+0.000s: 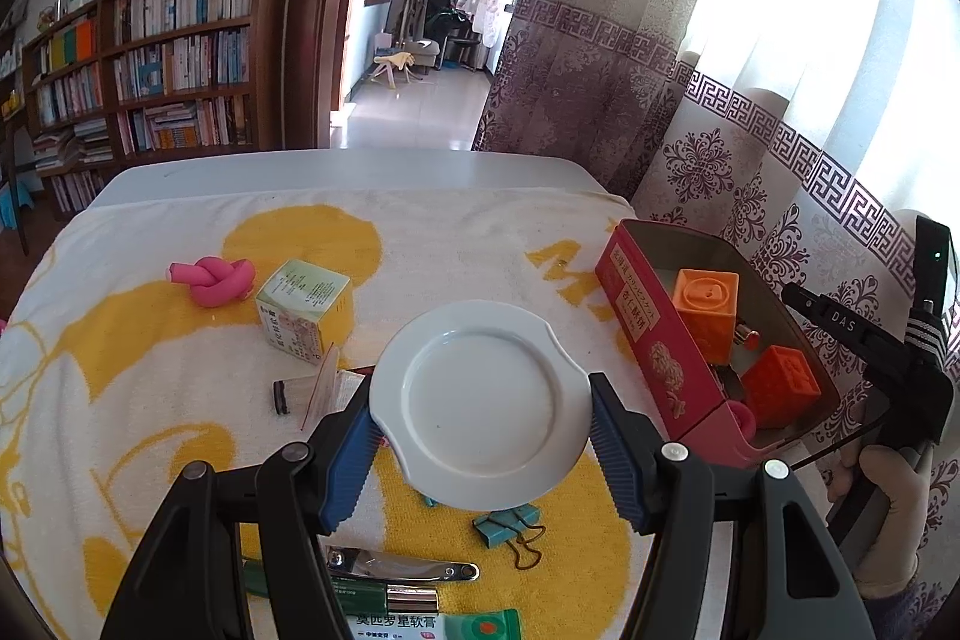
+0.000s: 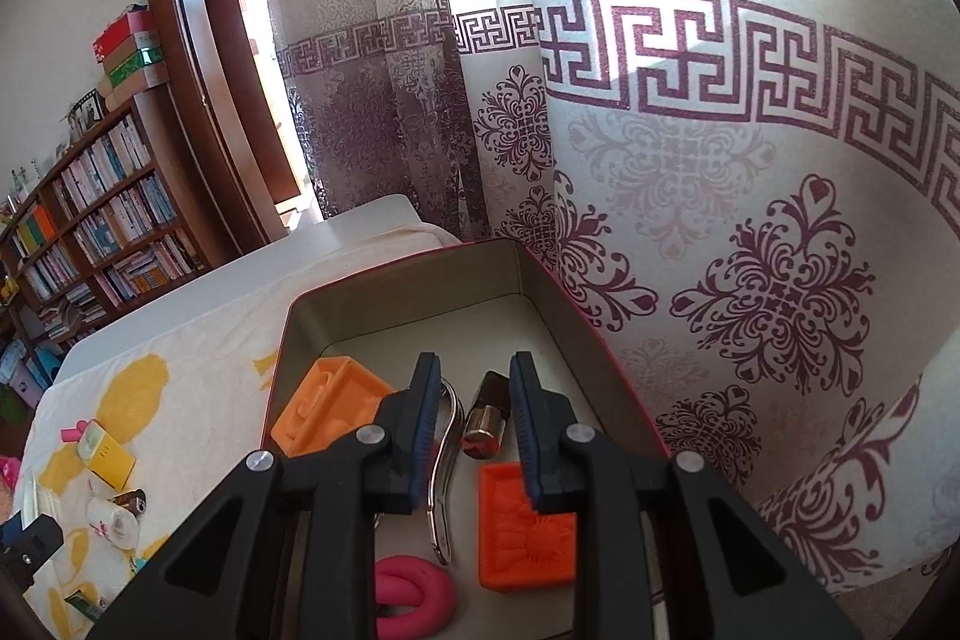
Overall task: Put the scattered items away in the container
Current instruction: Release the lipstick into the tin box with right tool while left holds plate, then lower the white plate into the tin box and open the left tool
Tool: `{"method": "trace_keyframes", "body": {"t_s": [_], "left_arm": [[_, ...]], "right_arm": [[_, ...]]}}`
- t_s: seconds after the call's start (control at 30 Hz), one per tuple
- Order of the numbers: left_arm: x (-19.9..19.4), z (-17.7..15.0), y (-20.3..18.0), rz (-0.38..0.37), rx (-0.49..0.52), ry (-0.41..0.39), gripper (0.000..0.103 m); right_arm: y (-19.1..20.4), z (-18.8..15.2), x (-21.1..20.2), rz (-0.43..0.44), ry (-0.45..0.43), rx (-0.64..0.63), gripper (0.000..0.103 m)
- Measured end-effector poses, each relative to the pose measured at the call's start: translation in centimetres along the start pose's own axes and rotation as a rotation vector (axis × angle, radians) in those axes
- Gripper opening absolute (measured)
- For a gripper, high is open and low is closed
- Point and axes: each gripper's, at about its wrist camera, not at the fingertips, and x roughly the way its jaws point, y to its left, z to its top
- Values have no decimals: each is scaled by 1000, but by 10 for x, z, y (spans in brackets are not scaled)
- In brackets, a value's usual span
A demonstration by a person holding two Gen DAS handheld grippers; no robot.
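Observation:
My left gripper (image 1: 483, 385) is shut on a white plate (image 1: 480, 400), which hangs above the yellow-patterned towel (image 1: 456, 244), pinched at its rim by both blue pads. To its right stands the red tin (image 1: 642, 334) with two orange cubes (image 1: 705, 304) inside. My right gripper (image 2: 475, 364) hovers over the tin's inside (image 2: 408, 268), its jaws slightly parted and gripping nothing. Below them a small brown-and-metal cylinder (image 2: 486, 421) lies on the tin floor beside a metal clipper (image 2: 447, 460), an orange block (image 2: 330, 406), an orange-red block (image 2: 528, 526) and a pink knot (image 2: 414, 598).
Loose on the towel lie a pink knotted roll (image 1: 210, 280), a green-yellow carton (image 1: 303, 310), a teal binder clip (image 1: 507, 523), a nail clipper (image 1: 402, 571) and an ointment box (image 1: 396, 622). A patterned curtain (image 1: 750, 160) hangs right behind the tin. A gloved hand (image 1: 882, 490) holds the right gripper.

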Motion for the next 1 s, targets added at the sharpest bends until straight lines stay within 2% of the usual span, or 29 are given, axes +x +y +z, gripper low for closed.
{"method": "trace_keyframes", "body": {"t_s": [0.2, 0.27, 0.33, 0.5, 0.67, 1.0], "left_arm": [[5, 4, -26, -65, 42, 27, 67], [8, 6, -40, -92, 63, 36, 67], [10, 8, -55, -114, 90, 39, 67], [20, 12, -92, -184, 146, 48, 67], [42, 11, -122, -248, 169, 96, 67], [76, 7, -147, -316, 150, 198, 67]], "right_arm": [[1, 1, -13, 28, -48, 16, 50], [0, 2, -18, 30, -72, 28, 59], [-2, 3, -23, 32, -93, 43, 63], [-8, 6, -30, 47, -116, 82, 64], [-12, 8, -33, 52, -120, 107, 64], [-15, 11, -36, 66, -125, 131, 64]]}}
